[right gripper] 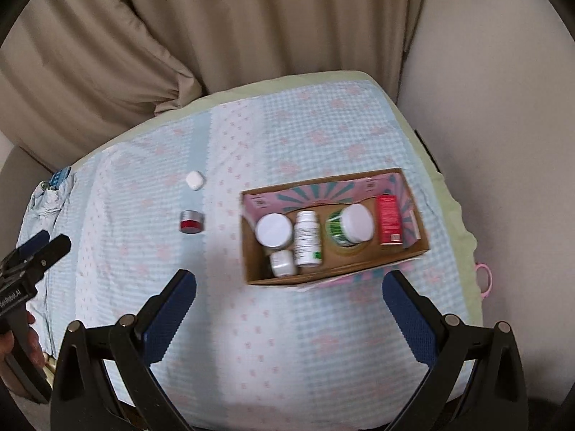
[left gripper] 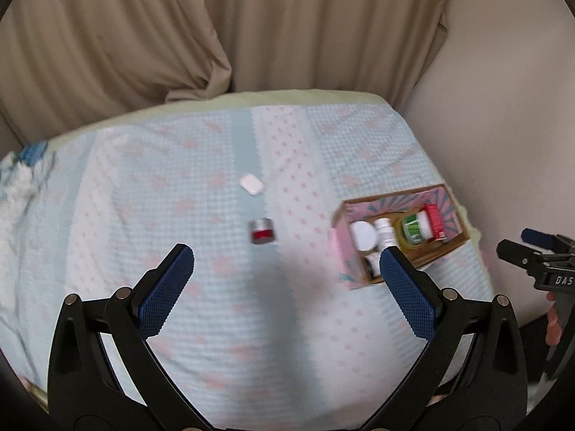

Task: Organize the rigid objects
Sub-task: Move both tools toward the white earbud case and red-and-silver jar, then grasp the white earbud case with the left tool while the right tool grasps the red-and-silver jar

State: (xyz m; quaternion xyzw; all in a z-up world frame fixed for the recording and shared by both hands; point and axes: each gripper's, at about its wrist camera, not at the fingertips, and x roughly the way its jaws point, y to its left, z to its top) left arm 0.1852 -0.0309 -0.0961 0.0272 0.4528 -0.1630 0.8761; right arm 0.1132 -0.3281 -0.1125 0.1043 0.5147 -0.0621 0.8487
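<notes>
A small red jar with a silver lid (left gripper: 262, 235) (right gripper: 192, 221) lies on the quilted table cover, and a white earbud case (left gripper: 251, 184) (right gripper: 195, 180) lies just beyond it. A cardboard box (left gripper: 373, 205) (right gripper: 251, 273) on the right holds white jars, a white bottle (right gripper: 306, 237), a green-labelled tub (right gripper: 346, 229) and a red carton (right gripper: 389, 219). My left gripper (left gripper: 285, 267) hovers open in front of the red jar, empty. Near the box's front edge my right gripper (right gripper: 289, 292) hangs open, with nothing between its blue pads.
Beige curtains (left gripper: 143, 36) hang behind the table, and a plain wall (right gripper: 503, 107) stands to the right. Crumpled blue-white cloth (left gripper: 21, 172) lies at the far left edge. A pink loop (right gripper: 483, 280) hangs off the right edge. A hand (right gripper: 21, 341) holds the left gripper's handle.
</notes>
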